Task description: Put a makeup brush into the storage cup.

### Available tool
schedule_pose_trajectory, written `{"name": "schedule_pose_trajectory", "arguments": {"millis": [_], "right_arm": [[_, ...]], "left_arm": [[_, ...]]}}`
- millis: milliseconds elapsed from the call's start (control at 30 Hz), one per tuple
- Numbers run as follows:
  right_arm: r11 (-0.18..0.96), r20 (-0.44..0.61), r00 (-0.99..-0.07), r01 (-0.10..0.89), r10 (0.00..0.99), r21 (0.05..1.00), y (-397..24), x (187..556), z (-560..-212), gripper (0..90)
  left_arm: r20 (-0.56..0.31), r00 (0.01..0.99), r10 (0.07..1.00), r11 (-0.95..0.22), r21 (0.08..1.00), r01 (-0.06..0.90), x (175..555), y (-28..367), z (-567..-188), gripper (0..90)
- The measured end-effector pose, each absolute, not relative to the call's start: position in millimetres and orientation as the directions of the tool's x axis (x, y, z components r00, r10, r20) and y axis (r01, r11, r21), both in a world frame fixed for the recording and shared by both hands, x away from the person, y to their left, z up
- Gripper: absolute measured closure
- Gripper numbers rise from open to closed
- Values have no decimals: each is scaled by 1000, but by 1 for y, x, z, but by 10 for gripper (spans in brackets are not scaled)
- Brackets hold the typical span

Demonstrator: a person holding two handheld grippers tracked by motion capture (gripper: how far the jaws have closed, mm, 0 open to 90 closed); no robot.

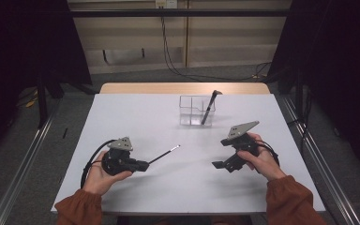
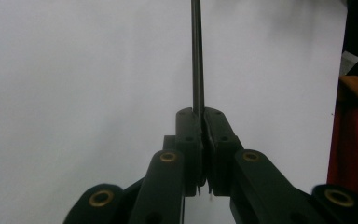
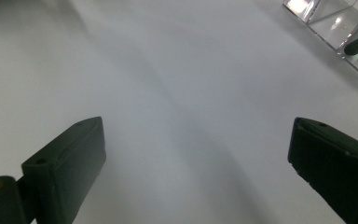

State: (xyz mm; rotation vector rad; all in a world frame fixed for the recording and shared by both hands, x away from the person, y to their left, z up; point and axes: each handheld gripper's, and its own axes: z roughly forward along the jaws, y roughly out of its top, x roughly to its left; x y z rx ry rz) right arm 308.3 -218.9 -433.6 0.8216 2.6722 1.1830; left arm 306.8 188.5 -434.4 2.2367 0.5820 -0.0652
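Left gripper (image 2: 200, 122) jaws pinch a thin rod (image 2: 196, 56); high view adds clear organizer (image 1: 196, 110).

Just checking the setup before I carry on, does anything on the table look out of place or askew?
Nothing looks spilled or damaged. The dark tool leans tilted in the clear organizer, not upright. The left gripper holds a thin pen clamped at one end. The right gripper is open.

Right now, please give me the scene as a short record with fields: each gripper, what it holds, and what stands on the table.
left gripper: shut on a thin dark pen, which points away from it
right gripper: open, nothing between its jaws
clear organizer: far side of the table, with compartments
second pen: leaning in the organizer's right compartment
table: white top
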Motion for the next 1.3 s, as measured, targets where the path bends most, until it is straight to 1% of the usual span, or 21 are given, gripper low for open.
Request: {"name": "schedule_pose_trajectory", "arguments": {"millis": [233, 567, 800, 933, 1000, 1067, 1200, 1300], "right_arm": [[495, 146, -832, 449, 535, 744, -224, 306, -437, 33], [451, 183, -835, 450, 519, 771, -218, 300, -441, 36], [383, 150, -825, 404, 545, 831, -214, 297, -446, 38], [346, 155, -828, 385, 538, 856, -210, 295, -447, 32], [346, 148, -841, 366, 520, 864, -208, 294, -447, 26], [345, 133, -840, 353, 525, 870, -205, 294, -447, 26], [318, 142, -846, 342, 515, 885, -200, 293, -448, 22], [283, 151, -849, 328, 506, 901, -198, 293, -447, 26]], "left_arm": [[-245, 887, 391, -540, 720, 437, 307, 190, -437, 856], [-253, 891, 378, -488, 763, 424, 306, 188, -442, 856], [-257, 892, 372, -449, 791, 415, 305, 187, -441, 856], [-249, 900, 358, -438, 807, 397, 304, 184, -441, 856], [-249, 902, 354, -425, 816, 392, 304, 183, -442, 856], [-245, 906, 347, -412, 828, 381, 303, 182, -442, 856], [-229, 916, 330, -389, 851, 353, 301, 179, -442, 856], [-232, 916, 329, -365, 863, 349, 300, 176, -442, 856]]}}
